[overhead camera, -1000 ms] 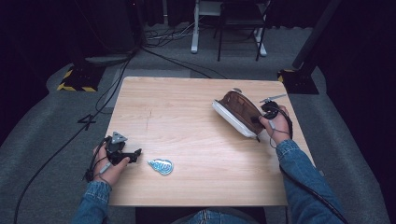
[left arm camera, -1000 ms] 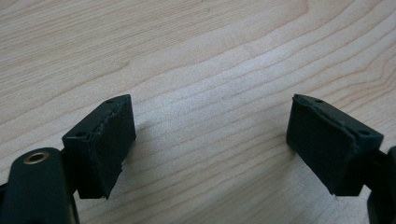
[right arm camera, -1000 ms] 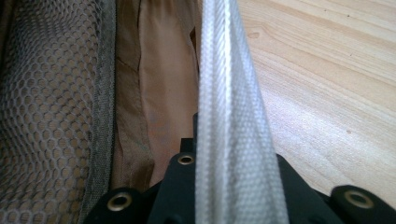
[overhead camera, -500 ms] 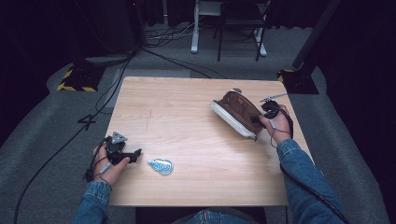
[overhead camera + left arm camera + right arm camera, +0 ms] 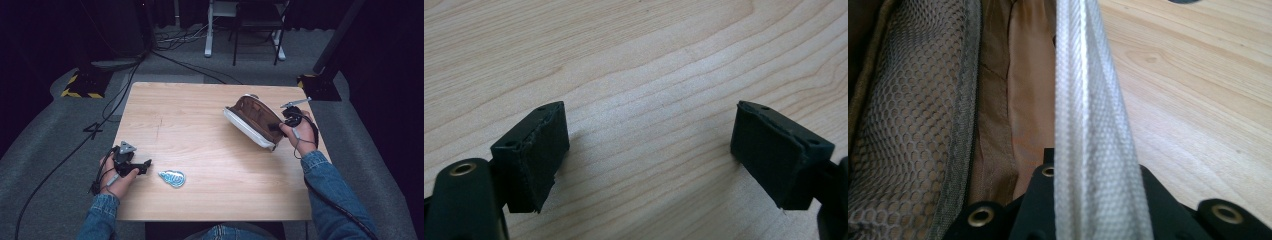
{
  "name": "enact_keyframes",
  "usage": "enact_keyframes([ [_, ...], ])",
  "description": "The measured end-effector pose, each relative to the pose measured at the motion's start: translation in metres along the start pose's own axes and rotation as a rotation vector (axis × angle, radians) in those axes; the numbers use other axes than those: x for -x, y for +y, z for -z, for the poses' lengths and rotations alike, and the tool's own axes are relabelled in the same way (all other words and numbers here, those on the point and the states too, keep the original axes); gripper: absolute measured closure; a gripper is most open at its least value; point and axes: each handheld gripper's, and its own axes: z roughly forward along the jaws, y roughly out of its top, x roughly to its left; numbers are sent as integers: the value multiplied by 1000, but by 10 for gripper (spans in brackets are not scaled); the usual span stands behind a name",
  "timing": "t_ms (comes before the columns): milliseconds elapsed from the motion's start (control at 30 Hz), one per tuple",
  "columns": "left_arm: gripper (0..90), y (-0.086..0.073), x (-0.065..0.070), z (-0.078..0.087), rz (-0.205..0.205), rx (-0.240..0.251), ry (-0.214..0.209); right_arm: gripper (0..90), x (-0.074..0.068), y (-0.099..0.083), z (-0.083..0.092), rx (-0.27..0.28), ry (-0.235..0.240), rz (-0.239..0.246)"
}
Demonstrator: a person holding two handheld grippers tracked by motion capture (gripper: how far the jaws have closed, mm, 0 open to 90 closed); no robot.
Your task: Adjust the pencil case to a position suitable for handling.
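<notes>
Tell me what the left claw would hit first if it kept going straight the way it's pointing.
Probably the small blue-and-white patterned packet: from above, the open left claw points right along the light wooden table toward it. Its own view has bare wood ahead, so alignment is uncertain.

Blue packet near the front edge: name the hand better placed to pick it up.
Left. The left tool lies open beside the blue packet; the right tool is shut on the pouch across the table.

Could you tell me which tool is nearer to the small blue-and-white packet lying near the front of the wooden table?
Left. The left tool lies just beside the small blue-and-white packet, jaws open. The right tool is across the table, shut on the brown pouch's white edge.
</notes>
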Motion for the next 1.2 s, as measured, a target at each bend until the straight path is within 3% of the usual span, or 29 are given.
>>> enact_keyframes([
  [633,160,0,0,0,1,2,3,876,-46,-4,34,19,97,100],
  [733,160,0,0,0,1,3,3,876,-54,-8,39,18,129,119],
  [1200,160,0,0,0,-1,2,5,875,-81,-26,46,-6,191,176],
])
